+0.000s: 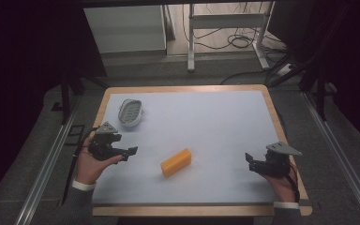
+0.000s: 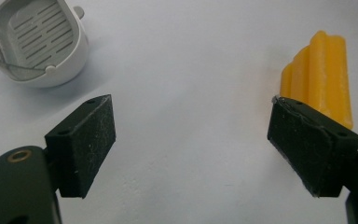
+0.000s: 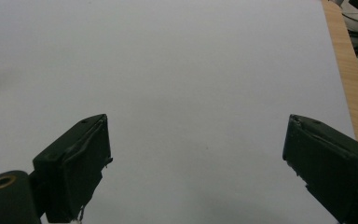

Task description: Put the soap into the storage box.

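An orange ridged block (image 1: 176,162) lies on the white table top (image 1: 206,122), a little in front of the middle. In the left gripper view the orange block (image 2: 321,77) sits just beyond the right jaw. A white slotted dish (image 1: 130,112) rests at the back left; it appears as the white dish (image 2: 35,42) at the upper left. My left gripper (image 1: 130,153) is held at the left, open, with nothing between its jaws (image 2: 191,149). My right gripper (image 1: 249,161) hovers at the right front, open and empty (image 3: 196,163).
The white top has a wooden rim (image 1: 276,117), seen also as a wooden edge (image 3: 349,70) at the right. Behind the table stand a metal frame (image 1: 225,28) and cables on the floor (image 1: 234,42). Rails (image 1: 337,140) run along both sides.
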Demonstrator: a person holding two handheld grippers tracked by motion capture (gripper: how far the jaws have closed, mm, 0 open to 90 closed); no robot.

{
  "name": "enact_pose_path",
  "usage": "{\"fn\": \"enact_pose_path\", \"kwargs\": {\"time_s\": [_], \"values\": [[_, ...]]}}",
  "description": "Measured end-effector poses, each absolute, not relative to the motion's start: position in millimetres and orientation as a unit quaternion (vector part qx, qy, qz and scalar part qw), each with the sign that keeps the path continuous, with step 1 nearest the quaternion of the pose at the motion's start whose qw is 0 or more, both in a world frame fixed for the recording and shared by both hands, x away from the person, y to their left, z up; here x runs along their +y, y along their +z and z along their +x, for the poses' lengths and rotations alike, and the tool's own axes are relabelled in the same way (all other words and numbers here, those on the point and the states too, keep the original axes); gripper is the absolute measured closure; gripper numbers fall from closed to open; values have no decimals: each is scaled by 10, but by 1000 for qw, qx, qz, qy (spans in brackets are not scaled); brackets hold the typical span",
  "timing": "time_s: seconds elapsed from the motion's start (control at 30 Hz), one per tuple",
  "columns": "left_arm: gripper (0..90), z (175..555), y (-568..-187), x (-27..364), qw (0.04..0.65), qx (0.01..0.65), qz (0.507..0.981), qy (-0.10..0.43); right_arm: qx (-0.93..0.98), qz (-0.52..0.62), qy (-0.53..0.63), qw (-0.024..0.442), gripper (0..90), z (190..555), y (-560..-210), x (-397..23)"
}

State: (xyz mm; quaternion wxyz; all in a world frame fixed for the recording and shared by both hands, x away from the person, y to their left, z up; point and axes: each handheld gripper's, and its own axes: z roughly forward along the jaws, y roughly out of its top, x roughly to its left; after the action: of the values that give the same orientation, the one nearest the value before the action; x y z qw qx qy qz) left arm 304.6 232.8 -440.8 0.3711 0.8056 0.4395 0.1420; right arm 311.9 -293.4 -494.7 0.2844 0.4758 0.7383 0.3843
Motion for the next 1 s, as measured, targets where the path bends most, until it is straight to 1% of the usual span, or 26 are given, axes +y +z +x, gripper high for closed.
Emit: {"fn": "enact_pose_path", "kwargs": {"time_s": [0.27, 0.4, 0.77, 1.0], "values": [[161, 3034, -4328, 2267, 371, 431, 810, 143, 737, 474, 387, 288, 76, 3109, -4929, -2938], [164, 3042, -4346, 2196, 363, 423, 820, 132, 737, 475, 385, 288, 76, 3110, -4931, -2943], [162, 3063, -4338, 1922, 352, 393, 839, 131, 738, 477, 381, 287, 76, 3116, -4945, -2953], [161, 3067, -4335, 1821, 347, 382, 847, 129, 737, 479, 381, 288, 76, 3121, -4951, -2967]]}}
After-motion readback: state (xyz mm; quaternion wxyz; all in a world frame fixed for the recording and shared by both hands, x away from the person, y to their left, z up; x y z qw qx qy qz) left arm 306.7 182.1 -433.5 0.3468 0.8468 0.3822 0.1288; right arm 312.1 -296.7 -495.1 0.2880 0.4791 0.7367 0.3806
